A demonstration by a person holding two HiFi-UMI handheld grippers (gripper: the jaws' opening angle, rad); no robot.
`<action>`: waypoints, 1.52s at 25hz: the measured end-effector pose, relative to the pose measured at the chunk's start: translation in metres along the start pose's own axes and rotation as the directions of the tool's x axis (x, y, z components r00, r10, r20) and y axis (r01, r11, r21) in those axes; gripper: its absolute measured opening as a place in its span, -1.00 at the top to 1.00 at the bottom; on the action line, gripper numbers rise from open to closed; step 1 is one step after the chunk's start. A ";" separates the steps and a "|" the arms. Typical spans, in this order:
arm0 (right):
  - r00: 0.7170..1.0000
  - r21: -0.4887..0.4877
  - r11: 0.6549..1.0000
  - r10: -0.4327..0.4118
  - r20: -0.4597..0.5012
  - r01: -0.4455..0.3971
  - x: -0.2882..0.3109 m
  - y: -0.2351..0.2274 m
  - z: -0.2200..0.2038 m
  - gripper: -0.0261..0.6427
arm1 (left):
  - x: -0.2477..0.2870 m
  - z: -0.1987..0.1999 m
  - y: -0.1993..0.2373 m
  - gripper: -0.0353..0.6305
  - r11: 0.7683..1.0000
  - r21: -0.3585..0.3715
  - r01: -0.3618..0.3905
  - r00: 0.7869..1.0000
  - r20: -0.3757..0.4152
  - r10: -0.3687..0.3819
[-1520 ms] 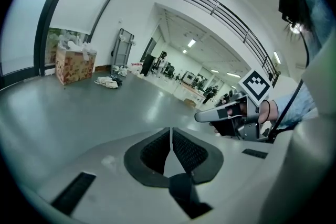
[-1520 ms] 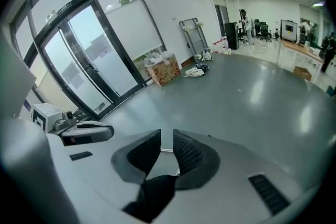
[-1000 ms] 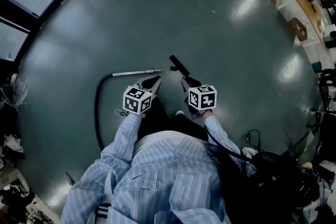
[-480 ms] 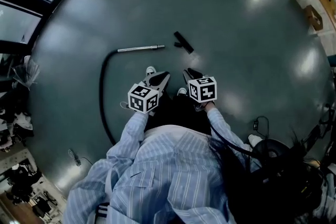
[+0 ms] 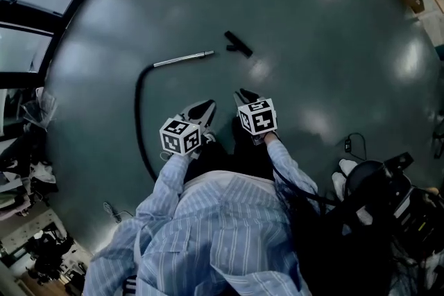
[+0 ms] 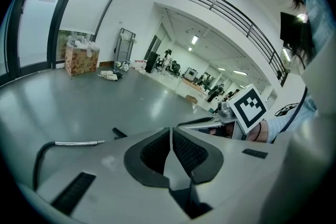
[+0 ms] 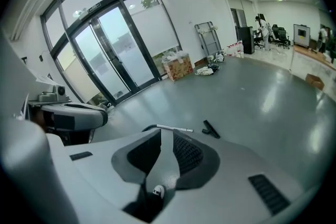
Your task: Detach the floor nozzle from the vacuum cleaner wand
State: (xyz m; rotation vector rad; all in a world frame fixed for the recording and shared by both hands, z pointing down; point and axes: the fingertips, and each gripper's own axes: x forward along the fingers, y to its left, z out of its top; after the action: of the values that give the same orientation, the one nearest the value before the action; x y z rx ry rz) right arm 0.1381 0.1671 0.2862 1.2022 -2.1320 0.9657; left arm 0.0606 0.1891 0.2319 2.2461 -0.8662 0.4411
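Head view: the floor nozzle (image 5: 238,44) lies well ahead of the right gripper (image 5: 244,95), just clear of the wand (image 5: 184,59) tip, so it looks detached. The left gripper (image 5: 207,105) is pressed together, the right barely parted, both empty.

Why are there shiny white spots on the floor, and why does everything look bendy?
Head view: lights reflect as glare off the glossy floor. Left gripper view: the wide lens bends the railing. Right gripper view: the glass doors curve too.
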 end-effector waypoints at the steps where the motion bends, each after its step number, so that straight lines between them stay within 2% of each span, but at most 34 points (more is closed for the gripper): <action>1: 1.000 0.002 1.000 0.000 0.001 0.000 0.004 0.008 0.001 0.69 | -0.009 -0.003 0.006 0.83 1.000 -0.001 -0.004 1.000 0.001 0.004; 6: 1.000 -0.018 1.000 0.002 -0.008 -0.002 -0.004 0.038 -0.023 0.69 | -0.051 -0.035 -0.004 0.83 0.998 -0.061 0.009 1.000 0.029 -0.007; 9: 1.000 -0.042 0.999 0.004 0.002 -0.004 -0.005 0.066 -0.035 0.69 | -0.091 -0.052 0.002 0.83 0.996 -0.086 -0.039 0.994 0.098 0.047; 11: 1.000 -0.052 0.999 -0.001 0.007 0.002 -0.002 0.092 -0.046 0.69 | -0.125 -0.069 0.014 0.83 0.994 -0.067 -0.084 0.988 0.125 0.092; 13: 1.000 -0.035 0.999 -0.005 0.019 0.006 -0.004 0.120 -0.058 0.69 | -0.157 -0.090 0.024 0.83 0.993 -0.032 -0.111 0.987 0.117 0.114; 18: 0.999 0.043 0.999 -0.003 0.048 0.001 -0.015 0.179 -0.103 0.69 | -0.212 -0.138 0.034 0.83 0.990 0.068 -0.125 0.990 0.077 0.120; 20: 1.000 0.041 0.999 -0.012 0.021 0.011 -0.021 0.194 -0.135 0.69 | -0.221 -0.157 0.032 0.83 0.992 0.065 -0.106 0.992 0.071 0.102; 23: 0.999 0.007 0.999 -0.036 -0.029 0.036 -0.035 0.211 -0.173 0.69 | -0.230 -0.178 0.025 0.83 0.998 0.019 -0.062 0.995 0.077 0.060; 31: 0.998 -0.011 0.998 -0.060 -0.014 0.060 -0.087 0.194 -0.199 0.69 | -0.210 -0.194 -0.030 0.83 1.000 0.019 0.011 0.992 0.123 -0.013; 35: 0.999 -0.032 0.999 -0.031 -0.025 0.031 -0.086 0.204 -0.204 0.69 | -0.219 -0.190 -0.026 0.83 1.000 0.008 -0.010 0.987 0.160 0.009; 38: 0.999 -0.043 0.999 -0.003 -0.037 0.001 -0.107 0.204 -0.230 0.69 | -0.229 -0.201 -0.045 0.83 0.999 -0.023 -0.042 0.979 0.197 0.046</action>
State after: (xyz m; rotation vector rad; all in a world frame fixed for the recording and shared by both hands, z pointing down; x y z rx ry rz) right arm 0.0304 0.4746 0.2852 1.1571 -2.1120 0.9293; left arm -0.0865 0.4595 0.2351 2.2846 -1.0186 0.2308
